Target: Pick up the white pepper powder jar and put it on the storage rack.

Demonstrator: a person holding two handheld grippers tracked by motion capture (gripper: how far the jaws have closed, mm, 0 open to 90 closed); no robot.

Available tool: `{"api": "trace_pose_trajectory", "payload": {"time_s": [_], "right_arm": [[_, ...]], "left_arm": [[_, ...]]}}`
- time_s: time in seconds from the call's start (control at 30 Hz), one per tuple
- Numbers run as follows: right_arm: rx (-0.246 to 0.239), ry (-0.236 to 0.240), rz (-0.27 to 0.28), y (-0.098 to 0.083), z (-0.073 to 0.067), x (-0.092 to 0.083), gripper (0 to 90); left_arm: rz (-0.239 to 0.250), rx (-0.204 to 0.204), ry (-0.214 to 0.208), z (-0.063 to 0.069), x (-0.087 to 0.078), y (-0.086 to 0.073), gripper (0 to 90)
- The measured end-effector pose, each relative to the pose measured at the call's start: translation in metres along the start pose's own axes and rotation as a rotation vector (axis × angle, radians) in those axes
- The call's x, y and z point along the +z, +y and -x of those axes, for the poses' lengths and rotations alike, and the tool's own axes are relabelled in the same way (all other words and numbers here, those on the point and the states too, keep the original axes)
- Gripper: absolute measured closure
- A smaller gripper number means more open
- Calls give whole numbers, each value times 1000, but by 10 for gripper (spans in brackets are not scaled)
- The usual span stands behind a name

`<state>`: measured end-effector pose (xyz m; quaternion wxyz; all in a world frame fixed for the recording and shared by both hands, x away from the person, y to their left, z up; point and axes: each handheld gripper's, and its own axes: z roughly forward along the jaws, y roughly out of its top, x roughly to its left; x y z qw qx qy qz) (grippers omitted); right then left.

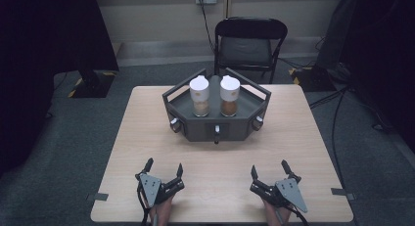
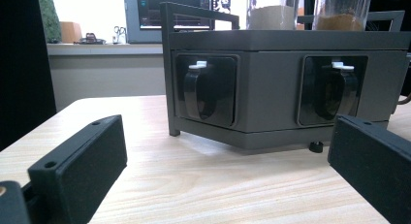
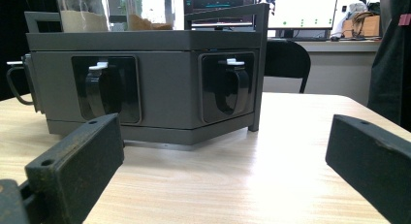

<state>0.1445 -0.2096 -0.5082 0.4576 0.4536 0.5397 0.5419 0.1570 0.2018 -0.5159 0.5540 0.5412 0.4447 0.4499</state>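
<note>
I see a pale wood table [image 1: 147,138] with a grey stand [image 1: 216,119] sitting toward its far middle. My two grippers, left gripper [image 1: 164,168] and right gripper [image 1: 268,166], rest at the near edge, well apart from it.

We see the grey angular rack [image 1: 195,130] at upper centre of the high view, carrying two upright white-capped jars [image 1: 199,96], one pale-filled, one seemingly brown-filled.
</note>
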Motion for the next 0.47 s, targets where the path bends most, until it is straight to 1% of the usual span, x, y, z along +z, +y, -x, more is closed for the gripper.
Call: {"api": "trace_pose_trajectory", "payload": {"time_s": [0.47], "right_arm": [[-7, 1, 9, -3, -1, -1, 0]], "left_arm": [[0, 0, 0, 0, 0, 0, 0]]}}
